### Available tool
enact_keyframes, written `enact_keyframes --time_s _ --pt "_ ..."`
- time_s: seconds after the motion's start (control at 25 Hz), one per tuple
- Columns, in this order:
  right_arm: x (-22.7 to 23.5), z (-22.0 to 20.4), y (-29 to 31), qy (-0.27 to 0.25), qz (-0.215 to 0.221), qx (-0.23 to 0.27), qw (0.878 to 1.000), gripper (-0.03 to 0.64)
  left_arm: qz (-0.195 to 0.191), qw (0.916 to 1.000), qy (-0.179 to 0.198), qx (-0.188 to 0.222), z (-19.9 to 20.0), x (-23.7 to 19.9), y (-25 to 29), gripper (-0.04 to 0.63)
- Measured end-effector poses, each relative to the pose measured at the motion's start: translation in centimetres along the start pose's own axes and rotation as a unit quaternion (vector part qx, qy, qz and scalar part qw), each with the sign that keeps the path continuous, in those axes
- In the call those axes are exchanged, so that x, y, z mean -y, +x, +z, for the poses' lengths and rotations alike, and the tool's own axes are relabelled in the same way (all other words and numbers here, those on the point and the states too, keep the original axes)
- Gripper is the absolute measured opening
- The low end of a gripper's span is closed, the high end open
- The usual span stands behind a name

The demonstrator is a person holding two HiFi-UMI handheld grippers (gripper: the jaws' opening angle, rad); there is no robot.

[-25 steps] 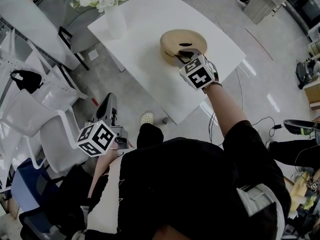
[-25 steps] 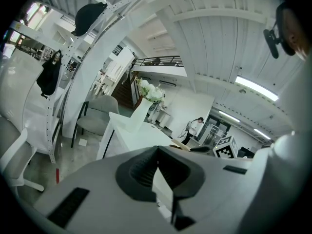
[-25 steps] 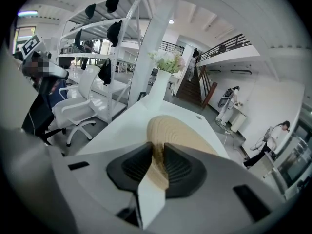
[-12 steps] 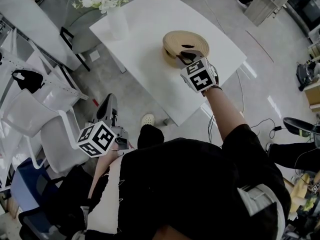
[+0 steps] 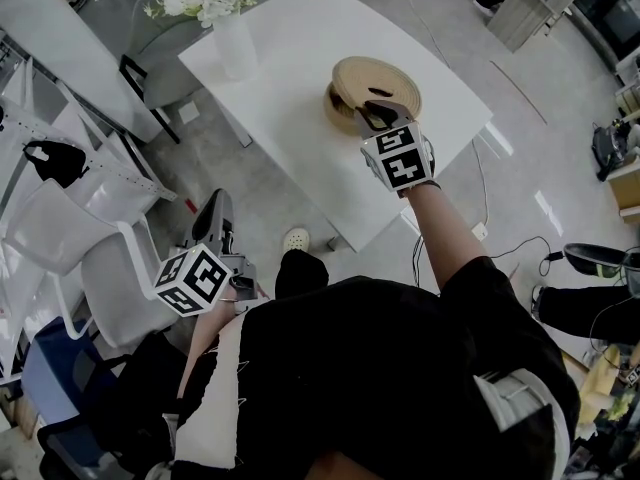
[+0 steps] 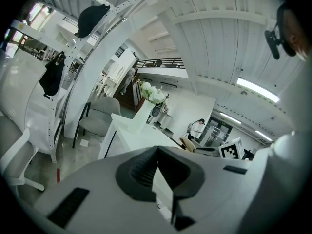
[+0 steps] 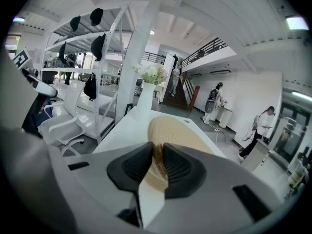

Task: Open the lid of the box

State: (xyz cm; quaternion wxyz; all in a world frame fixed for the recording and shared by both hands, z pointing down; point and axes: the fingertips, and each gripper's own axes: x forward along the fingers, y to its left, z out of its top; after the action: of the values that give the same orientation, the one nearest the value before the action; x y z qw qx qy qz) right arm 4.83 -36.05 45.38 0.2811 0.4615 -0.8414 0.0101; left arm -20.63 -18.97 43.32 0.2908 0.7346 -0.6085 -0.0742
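A round woven straw box [image 5: 338,106] stands on the white table [image 5: 290,98], near its right edge. Its flat woven lid [image 5: 375,74] is tilted, with the near edge raised off the box. My right gripper [image 5: 373,111] is shut on the lid's near rim. In the right gripper view the dark pads [image 7: 134,165] pinch the tan lid [image 7: 183,136] edge-on, and my right gripper [image 7: 158,156] points along the table. My left gripper [image 5: 220,203] hangs low at the left, away from the table, shut and holding nothing; the left gripper view shows my left gripper [image 6: 157,152] with its tips together.
A white vase of flowers [image 5: 228,36] stands at the table's far left corner. A grey chair [image 5: 150,78] sits beyond it. White chairs [image 5: 110,288] and a white rack with black caps [image 5: 55,158] line the left. Cables lie on the floor at the right.
My right gripper has rolled and lifted slightly with the lid's rim in it. The lid's near edge has come up off the box. The left gripper has stayed still.
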Motion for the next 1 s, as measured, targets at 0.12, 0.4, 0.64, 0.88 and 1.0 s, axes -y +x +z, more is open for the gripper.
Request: enact_keyframes --time_s 0.12,0.4,0.64,0.88,1.0 --pt "0.2 0.2 -0.4 0.012 -0.009 0.004 1.0 0.075 0.0 1.0 -0.001 0.003 0.1 0.0 -0.1 0.011" --pt "0.8 0.2 -0.9 0.036 -0.021 0.015 0.999 0.072 0.002 1.0 -0.002 0.003 -0.1 -0.2 -0.3 0.011" --pt "1.6 0.8 -1.4 0.063 -0.029 0.032 0.997 0.072 0.002 1.0 0.001 0.007 0.2 0.2 -0.4 0.011" --pt "2.4 1.3 -2.0 0.079 -0.031 0.044 0.995 0.072 0.0 1.0 0.002 0.008 0.1 0.6 -0.4 0.011" --pt "2.7 1.5 -2.3 0.09 -0.033 0.05 0.994 0.071 -0.001 1.0 0.004 0.009 0.1 0.9 -0.5 0.011"
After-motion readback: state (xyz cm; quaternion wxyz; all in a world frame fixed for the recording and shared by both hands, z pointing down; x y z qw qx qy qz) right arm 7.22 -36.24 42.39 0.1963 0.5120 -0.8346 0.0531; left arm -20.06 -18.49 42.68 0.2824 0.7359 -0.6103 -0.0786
